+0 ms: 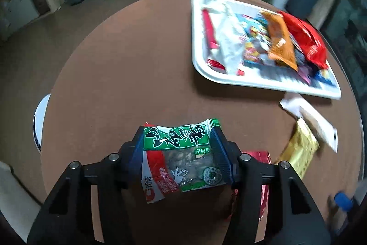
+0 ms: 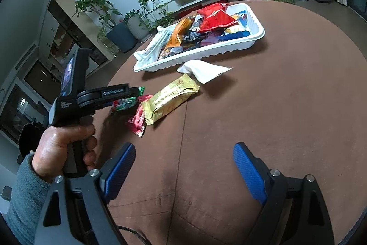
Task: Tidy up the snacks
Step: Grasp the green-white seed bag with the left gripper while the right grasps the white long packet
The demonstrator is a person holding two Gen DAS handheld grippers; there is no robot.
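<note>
The left gripper (image 1: 181, 153) hung level above the round brown table (image 1: 128, 75), its blue ribbed pads pinching a green-and-white snack packet (image 1: 181, 157) by its side edges, clear of the cloth; the person's left hand (image 2: 66, 144) wrapped the black handle, grey sleeve at the wrist. The right gripper (image 2: 181, 173) sat low near the table's near edge, jaws spread wide, nothing between them. A glossy red packet (image 2: 137, 118) lay half hidden behind the left tool, its print unreadable. Touching it lay a crinkled gold foil packet (image 2: 172, 100), then a flat white packet (image 2: 204, 70) just beside the white ribbed plastic tray (image 2: 206, 51), heaped with orange, red and blue wrappers toward the far edge, blurred in the left view.
</note>
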